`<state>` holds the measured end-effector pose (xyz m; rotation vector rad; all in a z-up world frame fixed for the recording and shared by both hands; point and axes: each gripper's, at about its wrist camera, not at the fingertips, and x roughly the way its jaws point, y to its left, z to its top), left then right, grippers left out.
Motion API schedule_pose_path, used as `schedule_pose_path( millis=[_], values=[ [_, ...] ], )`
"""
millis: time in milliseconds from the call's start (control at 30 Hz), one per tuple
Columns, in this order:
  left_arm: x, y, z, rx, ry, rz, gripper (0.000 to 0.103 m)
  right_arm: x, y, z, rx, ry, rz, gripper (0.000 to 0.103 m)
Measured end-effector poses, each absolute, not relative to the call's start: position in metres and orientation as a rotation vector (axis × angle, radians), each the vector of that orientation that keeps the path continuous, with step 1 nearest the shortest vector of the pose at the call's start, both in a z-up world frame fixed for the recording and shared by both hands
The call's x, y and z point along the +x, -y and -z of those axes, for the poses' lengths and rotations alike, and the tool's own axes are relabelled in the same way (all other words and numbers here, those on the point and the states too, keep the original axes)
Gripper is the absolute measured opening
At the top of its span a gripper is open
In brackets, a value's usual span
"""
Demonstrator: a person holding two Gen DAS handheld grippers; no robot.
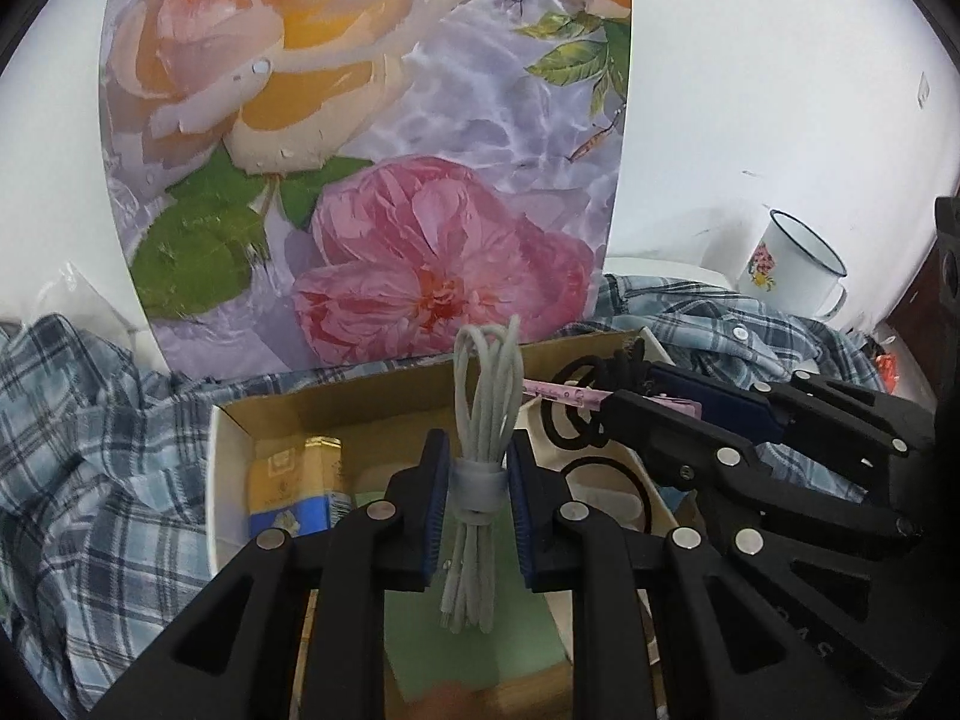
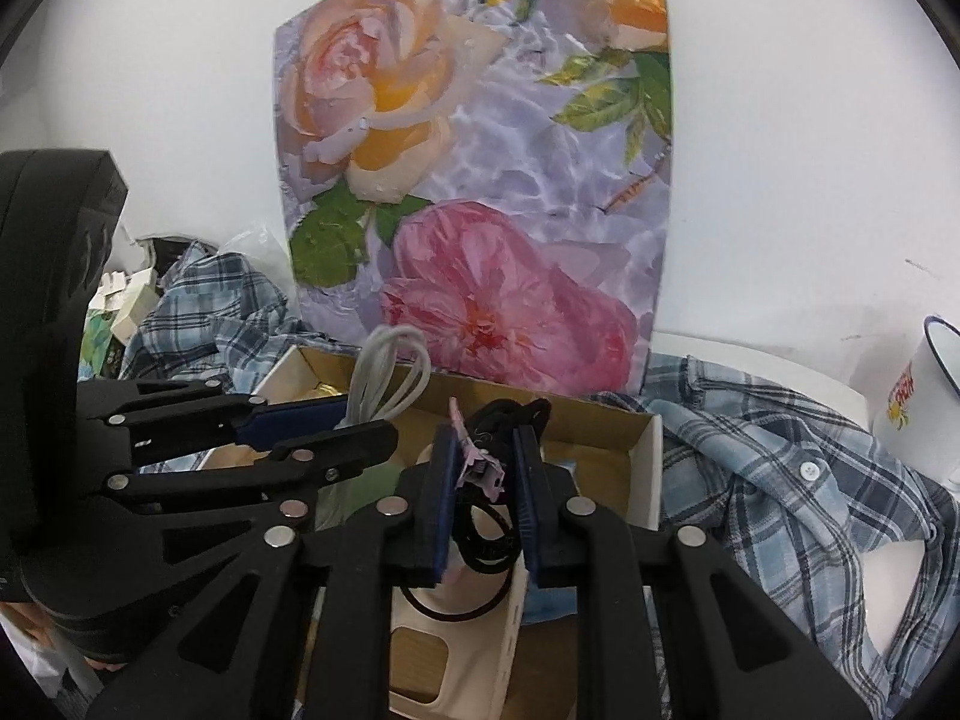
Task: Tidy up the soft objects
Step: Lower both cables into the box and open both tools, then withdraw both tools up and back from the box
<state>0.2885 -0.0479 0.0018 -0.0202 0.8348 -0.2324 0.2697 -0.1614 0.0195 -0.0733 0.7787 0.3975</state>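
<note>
A bundled pale grey cable (image 1: pixel 480 450), wrapped at its middle by a grey strap, stands upright between the fingers of the left gripper (image 1: pixel 478 495), whose blue pads press on it from both sides. It hangs over an open brown cardboard box (image 1: pixel 384 396) with white outer walls. Just to its right, the right gripper (image 2: pixel 485 492) has its fingers closed on a bunch of black elastic hair ties with a pink paper tag (image 2: pixel 480 468); several black loops dangle below the pads, over the same box.

Inside the box lie a yellow and blue packet (image 1: pixel 294 492), a pale green flat sheet (image 1: pixel 444 630) and a cream plastic piece (image 2: pixel 474 618) with a black ring lying on it.

A crumpled blue and white plaid shirt (image 2: pixel 780 480) spreads around the box on the surface. Behind the box a large floral-print board (image 1: pixel 372 150) with pink and orange roses leans upright against the white wall. A white enamel mug with a dark blue rim (image 1: pixel 792 270) stands to the far right, apart from the box.
</note>
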Motion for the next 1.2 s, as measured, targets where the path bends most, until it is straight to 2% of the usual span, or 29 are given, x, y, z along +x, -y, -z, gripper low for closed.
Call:
schedule_pose_path(
  millis=[700, 733, 800, 867, 967, 1000, 1067, 1133, 1200],
  values=[
    [0.284, 0.042, -0.012, -0.043, -0.794, 0.232, 0.023, 0.268, 0.159, -0.023, -0.100, -0.763, -0.388, 0.022],
    [0.285, 0.042, -0.012, -0.044, -0.795, 0.234, 0.026, 0.268, 0.159, -0.023, -0.100, -0.764, -0.388, 0.022],
    [0.284, 0.041, -0.012, -0.041, -0.795, 0.225, 0.038, 0.268, 0.159, -0.023, -0.100, -0.762, -0.387, 0.022],
    [0.285, 0.039, -0.013, -0.028, -0.781, 0.185, 0.063, 0.269, 0.161, -0.023, -0.092, -0.761, -0.385, 0.022],
    [0.287, 0.031, -0.015, -0.036, -0.761, 0.151, 0.076, 0.270, 0.168, -0.025, -0.065, -0.754, -0.385, 0.024],
    [0.287, 0.029, -0.015, -0.042, -0.763, 0.150, 0.079, 0.270, 0.169, -0.026, -0.057, -0.752, -0.385, 0.028],
    [0.288, 0.025, -0.016, -0.038, -0.758, 0.124, 0.083, 0.271, 0.173, -0.026, -0.052, -0.747, -0.364, 0.043],
    [0.288, 0.021, -0.018, -0.033, -0.737, 0.106, 0.090, 0.272, 0.180, -0.027, -0.024, -0.738, -0.351, 0.076],
    [0.288, 0.016, -0.021, -0.057, -0.726, 0.117, 0.095, 0.274, 0.188, -0.027, 0.034, -0.733, -0.368, 0.081]
  ],
)
